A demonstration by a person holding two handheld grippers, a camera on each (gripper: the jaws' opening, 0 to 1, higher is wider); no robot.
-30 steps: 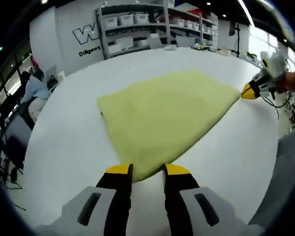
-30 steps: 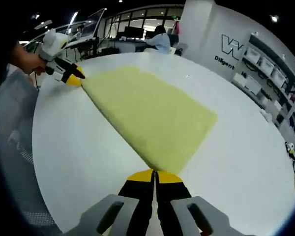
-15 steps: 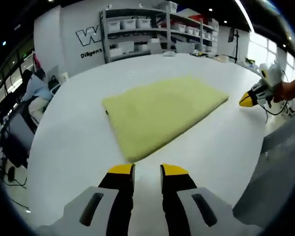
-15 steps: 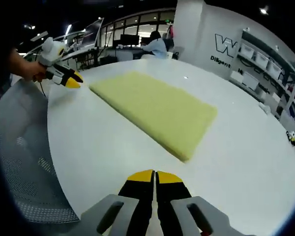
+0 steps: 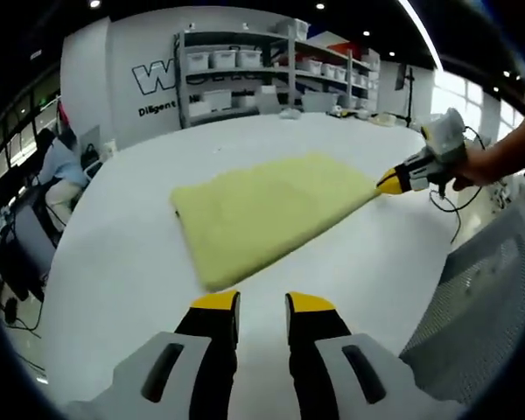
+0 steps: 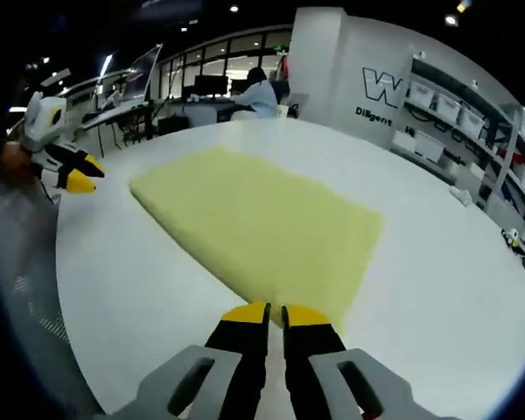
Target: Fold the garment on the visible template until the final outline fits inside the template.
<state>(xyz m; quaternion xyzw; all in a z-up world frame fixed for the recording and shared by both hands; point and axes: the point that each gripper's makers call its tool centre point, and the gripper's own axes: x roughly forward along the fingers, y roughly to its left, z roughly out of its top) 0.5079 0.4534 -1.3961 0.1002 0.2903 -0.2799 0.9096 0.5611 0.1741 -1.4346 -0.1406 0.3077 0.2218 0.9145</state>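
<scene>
A yellow folded garment (image 5: pixel 262 206) (image 6: pixel 254 223) lies flat on the round white table (image 5: pixel 114 262). In the left gripper view, my left gripper (image 5: pixel 262 304) stands open a little short of the garment's near corner, with nothing between its jaws. It also appears at the left in the right gripper view (image 6: pixel 80 177), held by a hand, off the cloth. My right gripper (image 6: pixel 276 313) has its jaws a narrow gap apart, right at another corner of the garment. From the left gripper view, the right gripper (image 5: pixel 392 182) touches that corner.
A grey mesh surface (image 5: pixel 472 306) lies past the table's edge near the person. Shelves with white bins (image 5: pixel 245 70) stand along the far wall. A person sits at desks (image 6: pixel 262 92) beyond the table.
Both grippers let go of the stretched garment, and it settled flat. The right gripper has since come back to its corner with its jaws slightly parted. The left stays back.
</scene>
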